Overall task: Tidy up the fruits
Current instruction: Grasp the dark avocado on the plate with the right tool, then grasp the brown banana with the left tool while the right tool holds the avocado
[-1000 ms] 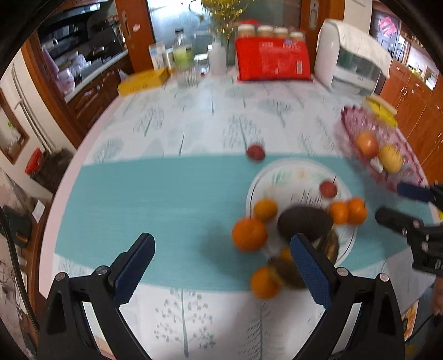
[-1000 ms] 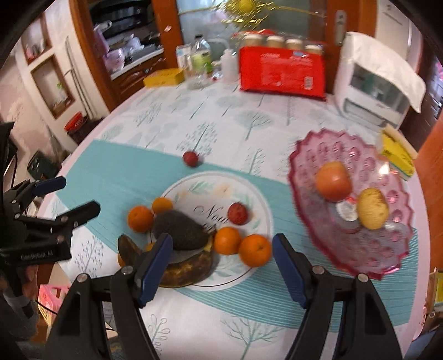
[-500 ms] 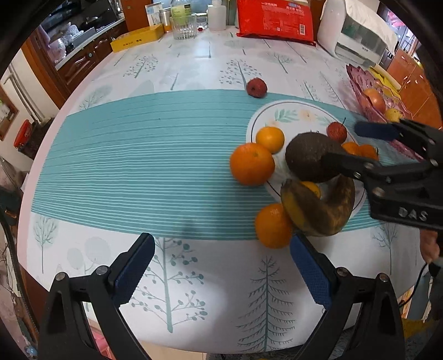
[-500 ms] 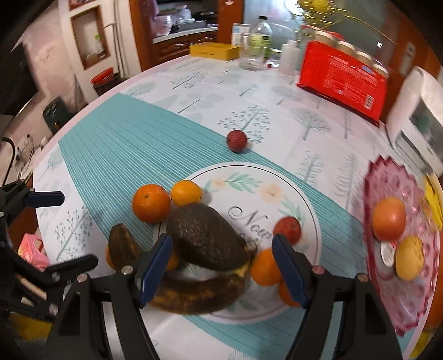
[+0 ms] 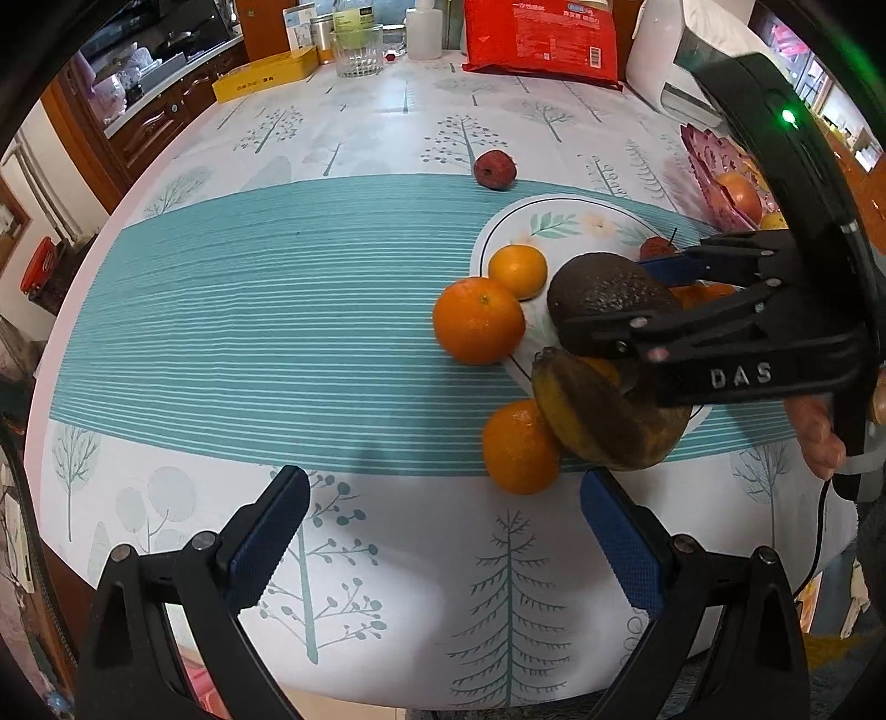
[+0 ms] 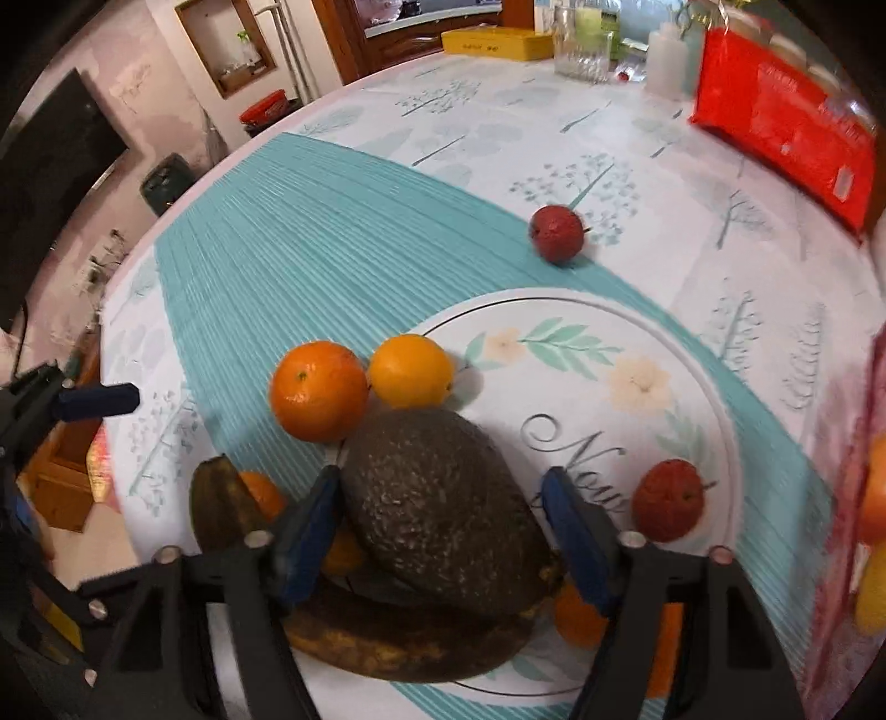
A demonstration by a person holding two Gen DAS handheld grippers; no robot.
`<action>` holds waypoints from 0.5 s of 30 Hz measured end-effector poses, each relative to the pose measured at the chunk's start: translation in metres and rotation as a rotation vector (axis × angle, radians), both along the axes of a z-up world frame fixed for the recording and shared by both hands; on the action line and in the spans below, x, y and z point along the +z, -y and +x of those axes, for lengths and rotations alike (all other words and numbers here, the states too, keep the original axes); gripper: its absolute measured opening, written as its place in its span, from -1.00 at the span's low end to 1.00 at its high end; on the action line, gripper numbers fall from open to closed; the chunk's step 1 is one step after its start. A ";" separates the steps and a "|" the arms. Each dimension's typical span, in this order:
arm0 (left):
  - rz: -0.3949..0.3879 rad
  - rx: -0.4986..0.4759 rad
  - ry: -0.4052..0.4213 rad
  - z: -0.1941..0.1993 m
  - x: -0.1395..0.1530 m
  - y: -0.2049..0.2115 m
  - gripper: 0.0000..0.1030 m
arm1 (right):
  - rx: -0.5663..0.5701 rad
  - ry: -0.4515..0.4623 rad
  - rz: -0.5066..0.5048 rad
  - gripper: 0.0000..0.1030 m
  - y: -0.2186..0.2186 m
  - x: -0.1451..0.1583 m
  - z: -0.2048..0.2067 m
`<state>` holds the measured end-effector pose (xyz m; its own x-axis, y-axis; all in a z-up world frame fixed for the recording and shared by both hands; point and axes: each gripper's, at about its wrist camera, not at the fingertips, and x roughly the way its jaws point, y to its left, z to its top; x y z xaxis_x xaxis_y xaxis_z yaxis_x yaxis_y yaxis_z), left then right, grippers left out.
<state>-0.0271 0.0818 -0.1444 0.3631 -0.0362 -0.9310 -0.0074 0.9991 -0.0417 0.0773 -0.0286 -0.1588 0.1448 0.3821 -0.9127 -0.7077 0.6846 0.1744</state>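
Note:
A dark avocado (image 6: 443, 509) lies on a brown overripe banana (image 6: 398, 642) on the white flowered plate (image 6: 637, 343). My right gripper (image 6: 443, 515) is open, its blue pads on either side of the avocado; whether they touch it is unclear. It also shows in the left wrist view (image 5: 626, 299). Oranges (image 6: 318, 390) (image 6: 410, 370) sit at the plate's left rim, one (image 5: 518, 446) on the cloth. Small red fruits lie on the plate (image 6: 667, 498) and on the cloth (image 6: 555, 232). My left gripper (image 5: 443, 531) is open and empty above the table's near edge.
A pink glass dish (image 5: 714, 166) with fruit stands at the right. A red packet (image 5: 540, 36), a glass jar (image 5: 357, 50), a yellow box (image 5: 266, 80) and a white appliance (image 5: 670, 66) line the far side. The table edge runs close below my left gripper.
My right gripper has come down and forward until its fingers straddle the avocado. My left gripper has drawn slightly nearer the fruit and stays open.

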 end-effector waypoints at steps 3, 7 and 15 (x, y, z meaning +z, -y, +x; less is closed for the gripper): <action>0.018 -0.019 0.010 0.000 0.004 0.006 0.90 | -0.014 0.002 0.005 0.27 -0.001 0.001 -0.001; 0.052 -0.071 0.042 0.001 0.013 0.018 0.90 | -0.044 0.029 0.007 0.26 0.002 0.008 -0.009; 0.159 -0.253 0.110 0.000 0.024 0.058 0.90 | -0.164 0.050 0.069 0.26 0.033 0.039 -0.013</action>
<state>-0.0270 0.0233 -0.1199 0.4603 0.0046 -0.8878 0.2376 0.9629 0.1282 0.0647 -0.0615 -0.1201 0.2549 0.4109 -0.8753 -0.5966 0.7792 0.1921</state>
